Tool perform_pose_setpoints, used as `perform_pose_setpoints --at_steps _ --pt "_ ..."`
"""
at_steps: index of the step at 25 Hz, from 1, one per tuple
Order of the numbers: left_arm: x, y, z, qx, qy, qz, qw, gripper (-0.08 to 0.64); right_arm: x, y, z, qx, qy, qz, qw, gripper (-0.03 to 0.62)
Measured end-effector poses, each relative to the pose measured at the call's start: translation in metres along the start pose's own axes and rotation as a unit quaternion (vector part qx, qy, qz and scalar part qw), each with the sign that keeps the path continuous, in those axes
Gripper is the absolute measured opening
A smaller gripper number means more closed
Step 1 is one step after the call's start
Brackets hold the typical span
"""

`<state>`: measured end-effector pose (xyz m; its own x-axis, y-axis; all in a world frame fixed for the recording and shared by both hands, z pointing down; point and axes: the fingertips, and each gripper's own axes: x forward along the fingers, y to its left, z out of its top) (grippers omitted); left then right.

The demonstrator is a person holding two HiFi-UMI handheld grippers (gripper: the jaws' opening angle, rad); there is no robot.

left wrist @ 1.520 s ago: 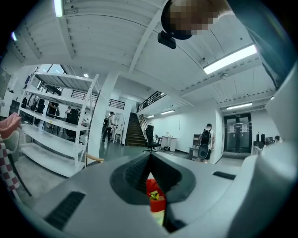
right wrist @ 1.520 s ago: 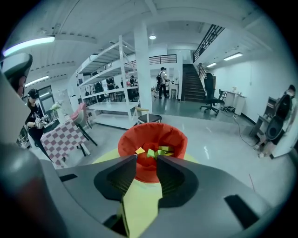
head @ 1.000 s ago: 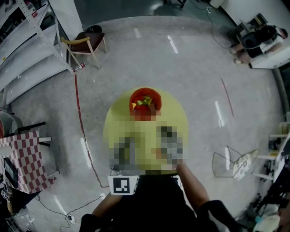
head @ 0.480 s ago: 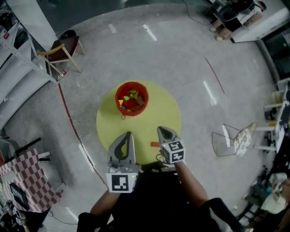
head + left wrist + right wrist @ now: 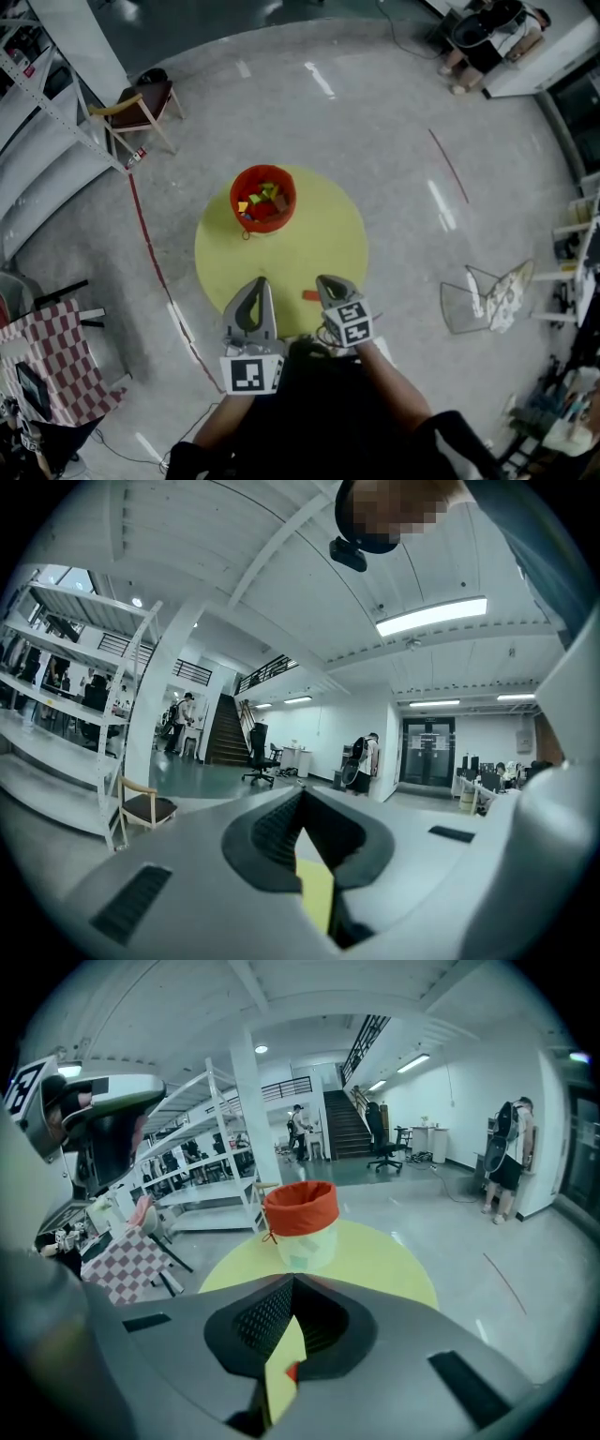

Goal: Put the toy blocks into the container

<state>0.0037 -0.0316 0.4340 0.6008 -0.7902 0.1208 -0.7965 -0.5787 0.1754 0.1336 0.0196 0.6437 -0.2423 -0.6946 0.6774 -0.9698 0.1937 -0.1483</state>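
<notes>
Left gripper [image 5: 260,283] and right gripper [image 5: 326,283] are clenched, empty. 1 red block [image 5: 310,295] is seen on mat [image 5: 309,239] beside right gripper, apart from container [image 5: 263,197]. It could be shoved away if jaws aren't opened first.

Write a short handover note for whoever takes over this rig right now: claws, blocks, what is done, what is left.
Left claw: shut, empty, over the near edge of the yellow surface.
Right claw: shut, empty.
Container: on the far side of the surface, several blocks inside.
Left to do: one red block lies loose close to the right claw; it likely goes in next.
</notes>
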Motion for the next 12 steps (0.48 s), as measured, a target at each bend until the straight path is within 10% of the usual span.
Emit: perform_pose_setpoints --at_steps 12 --pt "-0.025 -0.046 -0.007 0.008 -0.004 -0.002 1.0000 -0.002 0.002 0.006 -0.084 -0.037 0.074 0.032 0.996 -0.002"
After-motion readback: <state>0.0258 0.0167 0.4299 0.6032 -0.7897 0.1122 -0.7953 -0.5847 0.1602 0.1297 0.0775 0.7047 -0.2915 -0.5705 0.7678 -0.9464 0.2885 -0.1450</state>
